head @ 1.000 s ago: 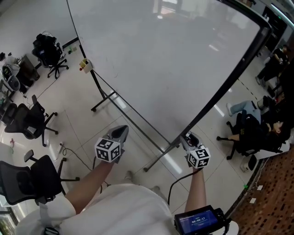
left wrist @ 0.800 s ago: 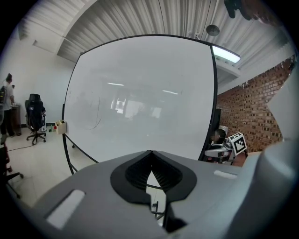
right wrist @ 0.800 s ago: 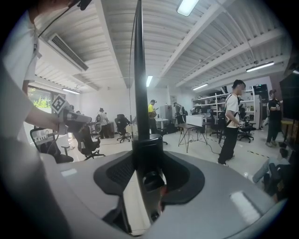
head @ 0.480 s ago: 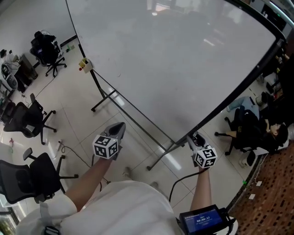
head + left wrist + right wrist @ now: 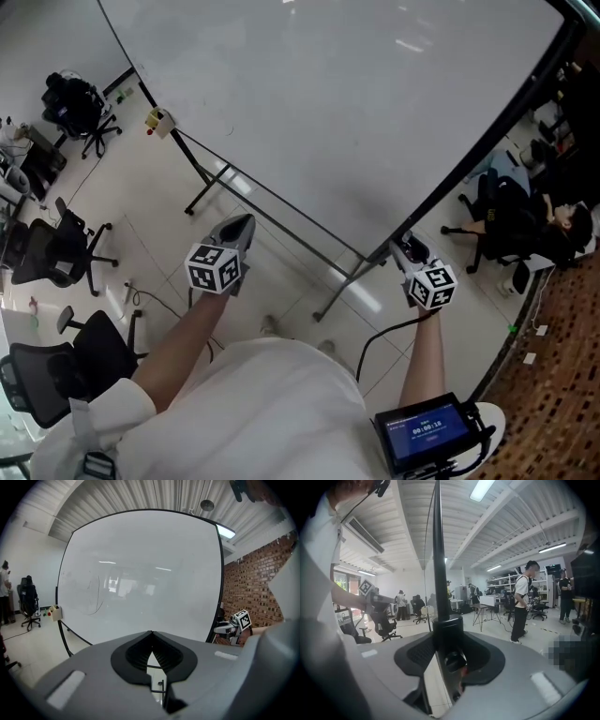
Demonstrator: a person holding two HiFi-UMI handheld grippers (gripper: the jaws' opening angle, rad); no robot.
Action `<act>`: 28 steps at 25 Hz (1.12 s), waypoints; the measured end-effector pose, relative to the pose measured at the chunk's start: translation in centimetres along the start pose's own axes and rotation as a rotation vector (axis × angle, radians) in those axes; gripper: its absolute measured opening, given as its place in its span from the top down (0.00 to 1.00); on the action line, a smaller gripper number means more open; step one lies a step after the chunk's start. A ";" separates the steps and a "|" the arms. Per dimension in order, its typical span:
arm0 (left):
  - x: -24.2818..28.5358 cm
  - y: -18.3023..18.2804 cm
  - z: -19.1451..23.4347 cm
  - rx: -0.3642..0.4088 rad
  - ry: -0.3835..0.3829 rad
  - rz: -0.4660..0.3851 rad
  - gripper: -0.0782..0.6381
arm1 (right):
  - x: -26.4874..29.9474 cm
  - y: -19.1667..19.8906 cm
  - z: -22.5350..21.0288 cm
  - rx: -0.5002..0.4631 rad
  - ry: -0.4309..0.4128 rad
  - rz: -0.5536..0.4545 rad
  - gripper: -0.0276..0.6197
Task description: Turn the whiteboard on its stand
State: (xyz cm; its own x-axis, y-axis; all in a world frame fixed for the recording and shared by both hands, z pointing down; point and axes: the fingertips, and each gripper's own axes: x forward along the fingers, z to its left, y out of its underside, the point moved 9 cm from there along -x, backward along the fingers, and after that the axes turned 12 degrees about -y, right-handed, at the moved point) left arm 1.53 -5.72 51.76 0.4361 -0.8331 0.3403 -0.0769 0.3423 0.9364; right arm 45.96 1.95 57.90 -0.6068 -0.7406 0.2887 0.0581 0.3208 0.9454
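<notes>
Between the right gripper point(image 5: 448, 637) jaws stands the whiteboard point(image 5: 437, 550) edge.

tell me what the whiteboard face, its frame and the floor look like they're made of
Whiteboard face: smooth glossy white, likely coated steel or melamine; it mirrors the ceiling lights.
Frame: thin, black and fairly dull, probably painted metal or plastic; the look leaves it open.
Floor: pale polished tiles, judging by the faint grid joints and the light glare.

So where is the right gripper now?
Head view, lower right: the right gripper is clamped on the black side edge of the whiteboard, near its bottom corner, just above the stand leg.
</notes>
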 end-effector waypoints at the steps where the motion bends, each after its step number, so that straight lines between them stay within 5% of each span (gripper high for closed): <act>1: 0.1 -0.1 -0.3 0.004 0.003 0.001 0.87 | -0.5 0.2 -0.1 0.002 0.003 0.000 0.67; 28: 0.3 2.5 -8.2 0.049 0.068 0.035 0.87 | -11.4 4.3 -1.0 0.019 0.087 -0.010 0.68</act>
State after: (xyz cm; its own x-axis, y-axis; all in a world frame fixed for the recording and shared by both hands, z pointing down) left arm 8.79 -1.57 53.48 0.4920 -0.7889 0.3682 -0.1364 0.3479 0.9276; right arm 53.89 11.16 58.87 -0.5357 -0.7923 0.2920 0.0371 0.3234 0.9455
